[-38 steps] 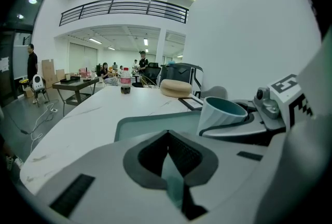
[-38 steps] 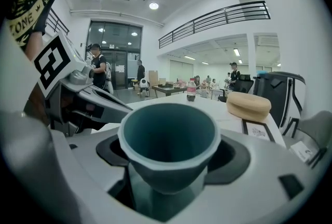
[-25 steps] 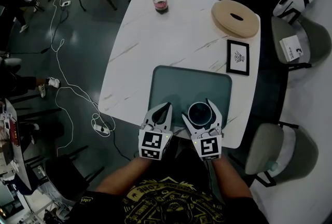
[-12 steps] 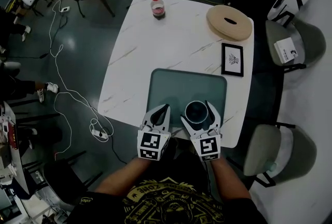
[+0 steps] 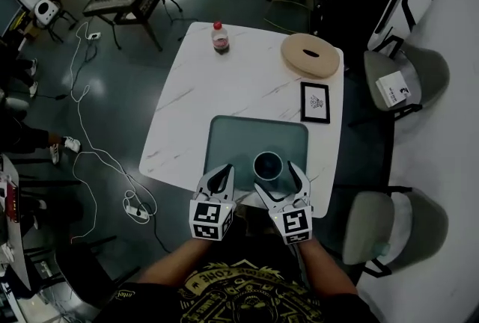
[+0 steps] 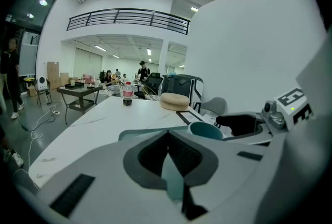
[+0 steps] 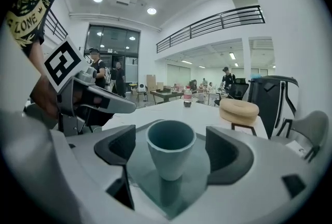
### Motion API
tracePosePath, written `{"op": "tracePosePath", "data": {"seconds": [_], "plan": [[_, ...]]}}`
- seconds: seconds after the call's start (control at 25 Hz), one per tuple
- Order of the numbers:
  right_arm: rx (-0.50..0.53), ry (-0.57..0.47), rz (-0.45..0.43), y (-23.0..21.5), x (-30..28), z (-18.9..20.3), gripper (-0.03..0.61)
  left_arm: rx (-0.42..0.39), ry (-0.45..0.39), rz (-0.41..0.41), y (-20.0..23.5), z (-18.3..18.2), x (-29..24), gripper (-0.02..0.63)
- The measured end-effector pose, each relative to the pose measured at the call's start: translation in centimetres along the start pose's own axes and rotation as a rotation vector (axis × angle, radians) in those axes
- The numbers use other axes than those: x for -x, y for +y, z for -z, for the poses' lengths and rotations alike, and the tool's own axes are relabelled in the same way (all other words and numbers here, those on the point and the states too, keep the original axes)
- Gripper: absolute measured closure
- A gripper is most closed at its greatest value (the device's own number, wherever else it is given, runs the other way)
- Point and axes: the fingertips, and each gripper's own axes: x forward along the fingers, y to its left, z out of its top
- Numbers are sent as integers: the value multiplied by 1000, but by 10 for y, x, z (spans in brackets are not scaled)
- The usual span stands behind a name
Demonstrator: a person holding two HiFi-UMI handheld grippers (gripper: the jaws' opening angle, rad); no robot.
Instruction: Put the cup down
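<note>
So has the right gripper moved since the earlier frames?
Yes. Against the cup on the mat, the right gripper has drawn back toward the person; its fingers have just been opening, the cup between them, untouched.

Cup (image 6: 206, 129) mostly hidden behind left claw (image 6: 167, 137), only rim showing; bottle (image 5: 218, 37) label too small to read.

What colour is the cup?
Pale teal, a tapered open cup; clearest in the right gripper view.

The cup (image 7: 170, 159) stands upright, untouched, between the right gripper's (image 7: 171, 144) just-opened jaws.
</note>
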Motion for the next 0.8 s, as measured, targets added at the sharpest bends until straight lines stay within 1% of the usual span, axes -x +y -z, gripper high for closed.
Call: {"op": "tracePosePath", "data": {"seconds": [0.12, 0.32, 0.36, 0.8], "plan": [[7, -4, -6, 5, 16, -6, 166, 7, -26, -8, -10, -8, 14, 603], [28, -2, -40, 16, 45, -12, 168, 18, -58, -23, -33, -15, 37, 603], [34, -4, -45, 18, 51, -13, 176, 20, -64, -27, -38, -16, 42, 603], [27, -30, -64, 30, 123, -34, 517, 55, -101, -82, -82, -14, 93, 603]]}}
